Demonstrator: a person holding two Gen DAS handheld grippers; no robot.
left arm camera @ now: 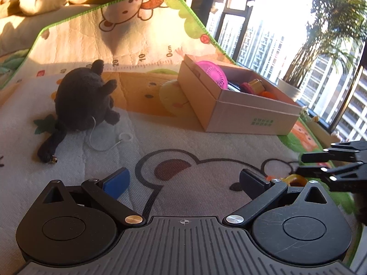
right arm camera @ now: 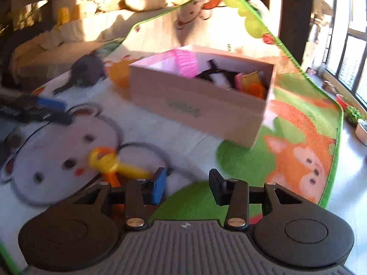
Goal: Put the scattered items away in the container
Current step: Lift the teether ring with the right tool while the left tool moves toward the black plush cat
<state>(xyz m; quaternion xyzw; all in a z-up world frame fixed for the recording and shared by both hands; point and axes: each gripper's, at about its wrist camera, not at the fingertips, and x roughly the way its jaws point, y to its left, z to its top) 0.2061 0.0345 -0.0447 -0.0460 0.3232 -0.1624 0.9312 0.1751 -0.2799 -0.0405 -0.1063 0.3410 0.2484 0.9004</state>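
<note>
Now my right gripper (right arm camera: 187,184) has fingers part open, empty; yellow-orange toy (right arm camera: 112,162) lies just left of them, outside the gap. Left gripper (left arm camera: 183,181) wide open, empty. Box (right arm camera: 195,105) ahead, plush (left arm camera: 80,98) left.

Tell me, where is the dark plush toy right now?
In the left wrist view the dark plush toy lies on the play mat, left of the cardboard box.
</note>
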